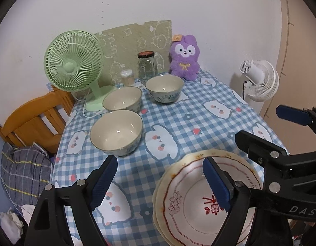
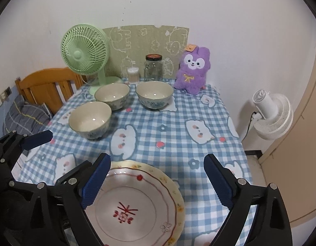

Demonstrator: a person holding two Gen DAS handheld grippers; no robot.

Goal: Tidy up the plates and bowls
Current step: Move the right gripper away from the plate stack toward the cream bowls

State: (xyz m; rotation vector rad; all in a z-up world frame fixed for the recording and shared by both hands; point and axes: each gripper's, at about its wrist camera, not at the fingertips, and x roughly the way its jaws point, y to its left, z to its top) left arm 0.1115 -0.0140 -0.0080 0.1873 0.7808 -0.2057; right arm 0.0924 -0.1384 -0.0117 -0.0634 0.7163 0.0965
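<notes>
Plates (image 2: 135,205): stacked at lower centre of frame, between both grippers.
Bowls (image 2: 90,121): three stood separately, upper left.
Left gripper (image 1: 158,184): jaws wide apart, empty.
Right gripper (image 2: 158,186): jaws spread, empty.
Technique: bowls likely needed nesting; rim grasps should have been square and gentle.

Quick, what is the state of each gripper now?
Left gripper: open, holding nothing.
Right gripper: open, holding nothing, above the plates.

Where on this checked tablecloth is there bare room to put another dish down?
The widest bare stretch is the right half of the blue checked tablecloth, between the purple plush toy and the stacked red-patterned plates. The back left is crowded: three cream bowls, green desk fan, glass jar.
</notes>
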